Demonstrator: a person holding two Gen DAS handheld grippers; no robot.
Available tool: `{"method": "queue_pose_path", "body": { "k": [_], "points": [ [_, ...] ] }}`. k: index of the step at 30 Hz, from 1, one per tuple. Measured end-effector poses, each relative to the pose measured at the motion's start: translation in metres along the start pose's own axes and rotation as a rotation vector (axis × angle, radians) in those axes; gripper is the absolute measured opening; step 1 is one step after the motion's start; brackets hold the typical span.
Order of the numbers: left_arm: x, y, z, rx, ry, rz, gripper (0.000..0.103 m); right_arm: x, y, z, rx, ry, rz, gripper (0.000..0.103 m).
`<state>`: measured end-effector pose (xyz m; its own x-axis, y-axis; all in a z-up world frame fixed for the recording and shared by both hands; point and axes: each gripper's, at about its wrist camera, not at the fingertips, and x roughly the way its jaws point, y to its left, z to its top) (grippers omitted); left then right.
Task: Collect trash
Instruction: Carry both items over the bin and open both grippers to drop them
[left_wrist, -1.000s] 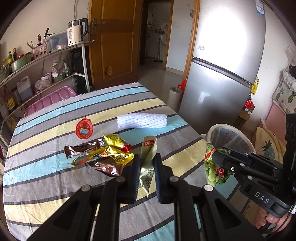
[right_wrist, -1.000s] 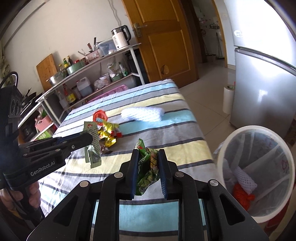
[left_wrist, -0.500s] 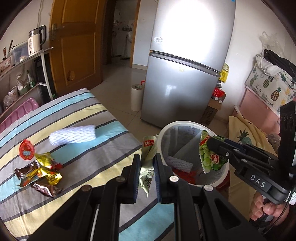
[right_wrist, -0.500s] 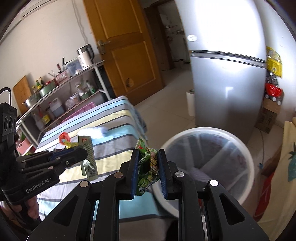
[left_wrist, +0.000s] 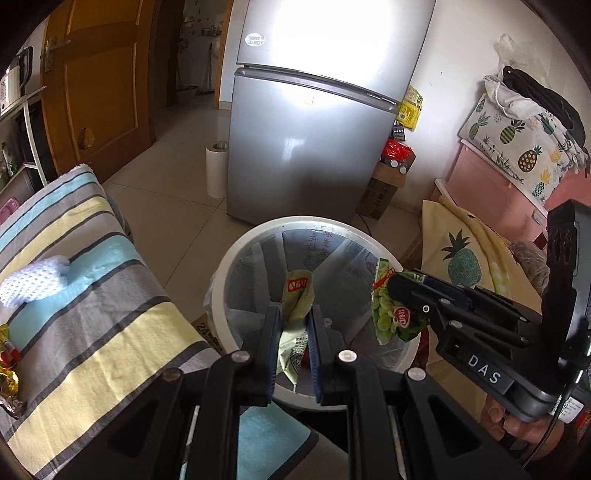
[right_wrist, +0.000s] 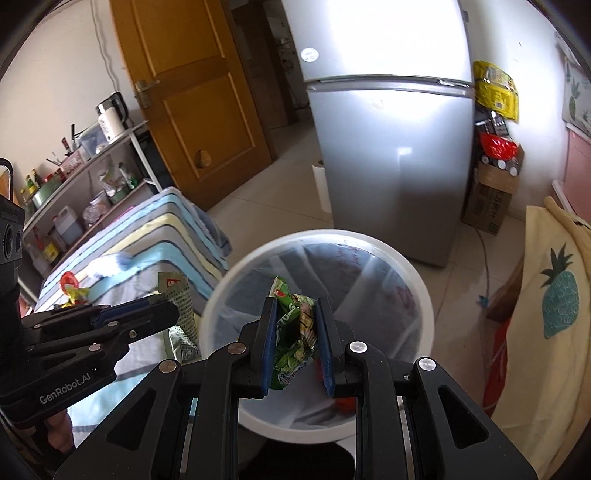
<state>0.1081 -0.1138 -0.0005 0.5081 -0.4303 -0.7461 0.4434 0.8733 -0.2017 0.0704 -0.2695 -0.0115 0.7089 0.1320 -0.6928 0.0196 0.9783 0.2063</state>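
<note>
My left gripper (left_wrist: 293, 314) is shut on a pale yellow-green wrapper (left_wrist: 295, 295) with a red label, held over the open mouth of the white trash bin (left_wrist: 236, 254). My right gripper (right_wrist: 295, 310) is shut on a crumpled green snack bag (right_wrist: 295, 332), also above the white trash bin (right_wrist: 413, 273). In the left wrist view the right gripper (left_wrist: 391, 286) shows at the bin's right rim with the green bag (left_wrist: 388, 317) hanging from it. In the right wrist view the left gripper (right_wrist: 173, 308) shows at the bin's left rim with the pale wrapper (right_wrist: 181, 295).
A striped tablecloth (left_wrist: 92, 295) covers the table at left, bearing a white foam net sleeve (left_wrist: 33, 282) and shiny wrappers (left_wrist: 9, 369). A silver fridge (left_wrist: 314, 129) stands behind the bin, a paper roll (left_wrist: 216, 170) beside it. A pineapple-print cloth (left_wrist: 465, 258) lies right.
Both grippers swung right from above the table to above the trash bin, each still holding its wrapper. The table and its remaining trash slid to the left of both views.
</note>
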Motion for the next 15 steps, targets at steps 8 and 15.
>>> {"method": "queue_pose_path", "body": {
  "k": [8, 15],
  "points": [
    [0.024, -0.007, 0.000, 0.006, 0.054, 0.009, 0.017, 0.022, -0.017, -0.005, 0.014, 0.057, -0.038, 0.023],
    [0.025, -0.005, -0.002, 0.009, 0.058, 0.019, 0.035, 0.030, -0.023, -0.009, 0.008, 0.072, -0.085, 0.042]
  ]
}}
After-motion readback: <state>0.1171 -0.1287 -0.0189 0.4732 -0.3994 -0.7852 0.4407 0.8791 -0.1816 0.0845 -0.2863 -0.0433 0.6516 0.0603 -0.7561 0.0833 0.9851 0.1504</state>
